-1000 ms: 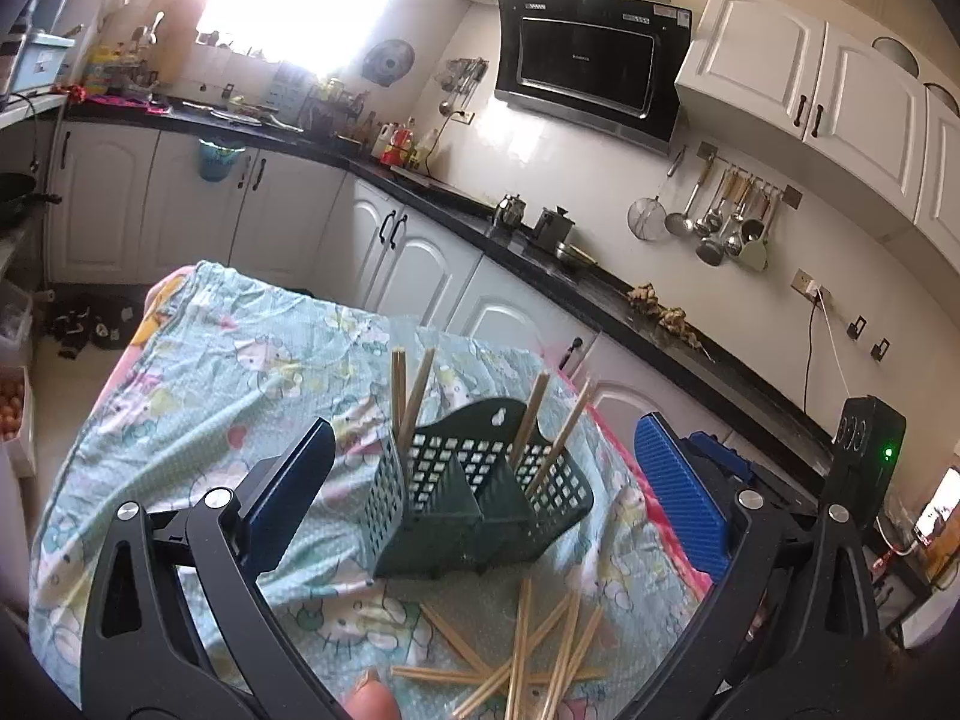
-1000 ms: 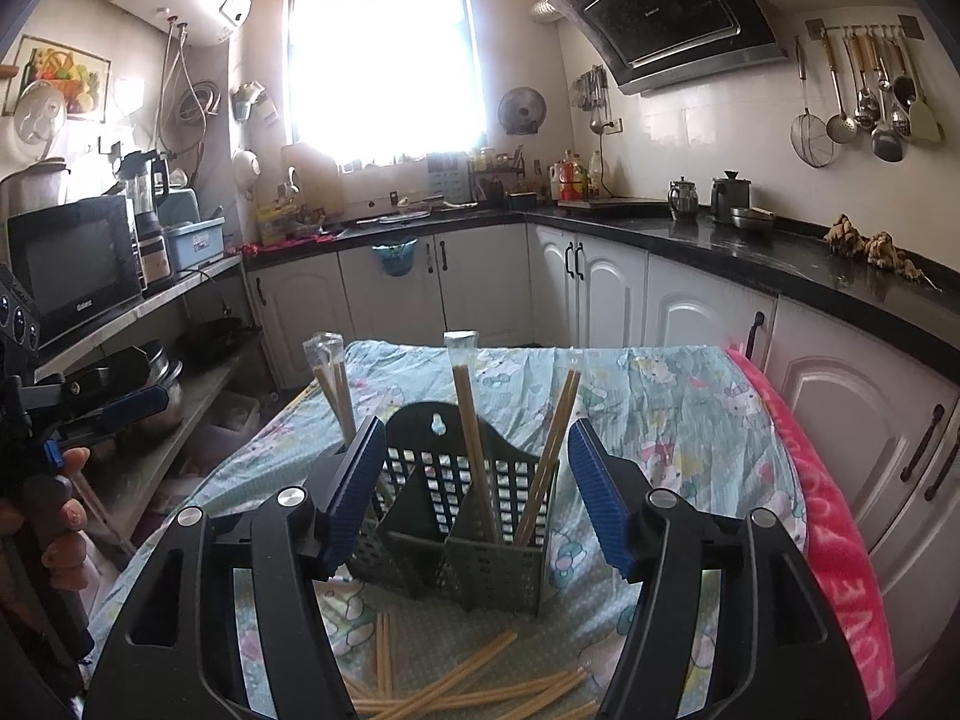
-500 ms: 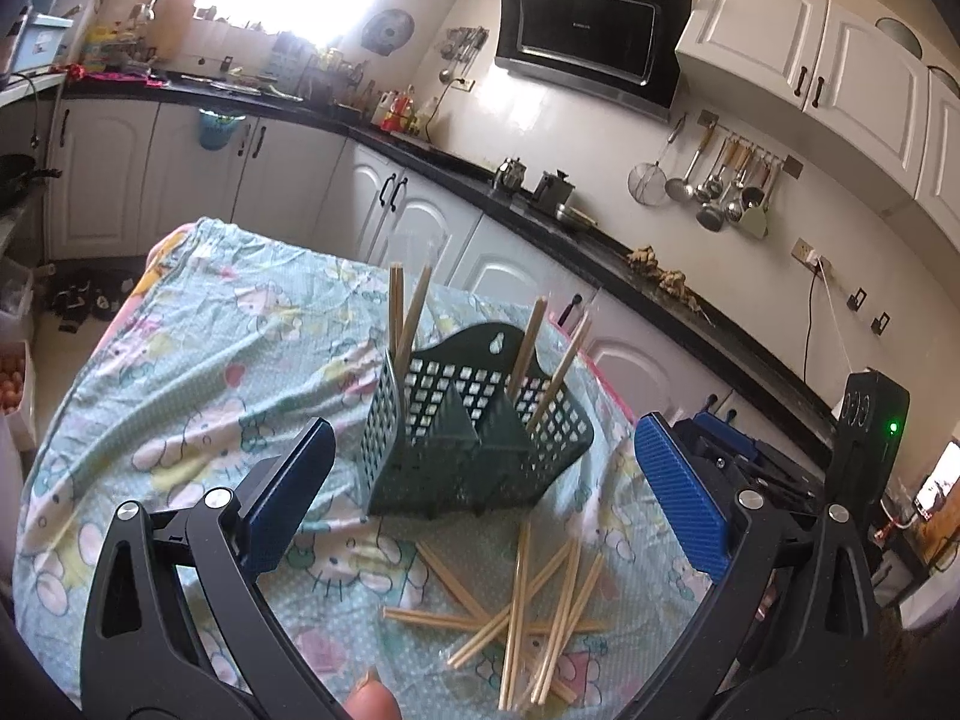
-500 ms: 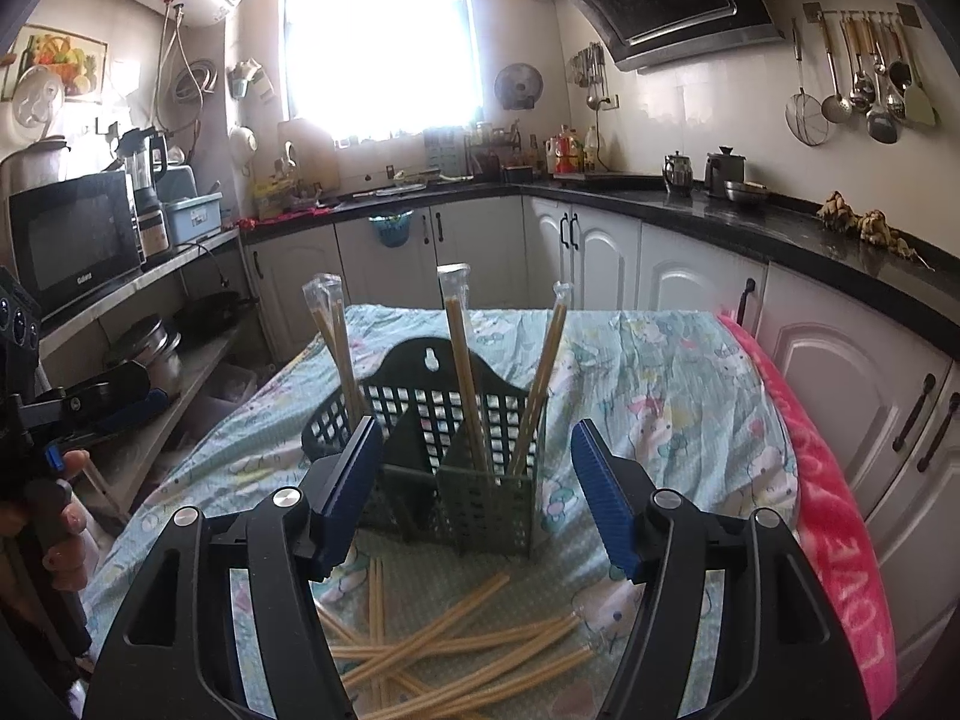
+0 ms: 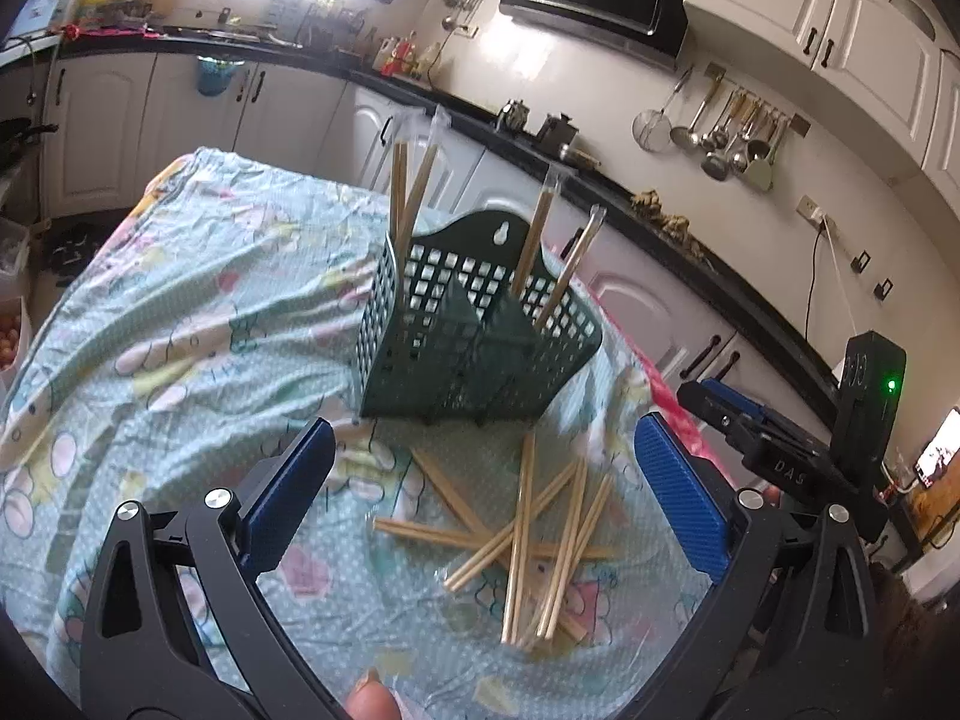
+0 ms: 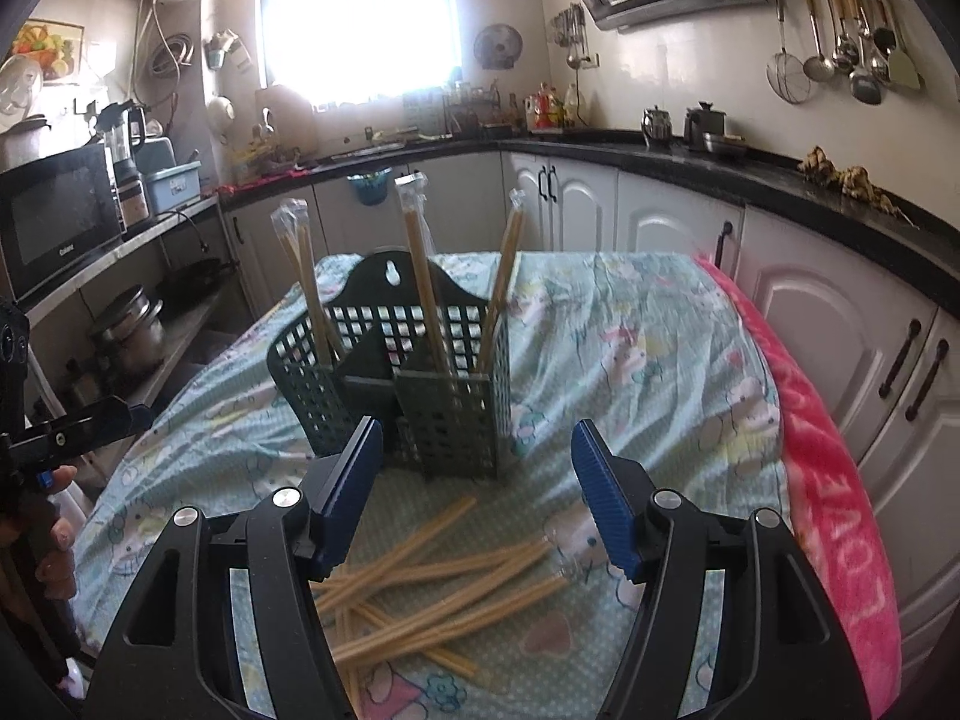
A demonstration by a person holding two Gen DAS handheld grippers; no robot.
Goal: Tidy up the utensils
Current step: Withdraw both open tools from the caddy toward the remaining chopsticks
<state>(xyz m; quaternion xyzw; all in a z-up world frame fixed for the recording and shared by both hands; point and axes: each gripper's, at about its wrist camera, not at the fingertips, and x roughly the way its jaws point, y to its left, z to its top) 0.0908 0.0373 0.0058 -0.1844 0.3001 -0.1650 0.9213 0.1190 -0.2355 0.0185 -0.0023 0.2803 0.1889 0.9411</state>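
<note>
Tablecloth (image 6: 630, 360): holder (image 6: 414, 384) w/ chopsticks (image 5: 528, 534) loose beside; L tongs (image 5: 480, 480), R tongs (image 6: 474, 492) wide, empty.

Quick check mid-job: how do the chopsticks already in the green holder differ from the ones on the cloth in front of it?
The chopsticks in the green utensil holder stand nearly upright, while the loose chopsticks lie flat on the patterned tablecloth. The standing ones are spread across separate compartments; the loose ones cross over each other in one heap. Both sets look like the same pale wooden chopsticks in clear sleeves. Neither hand-held gripper holds any.
</note>
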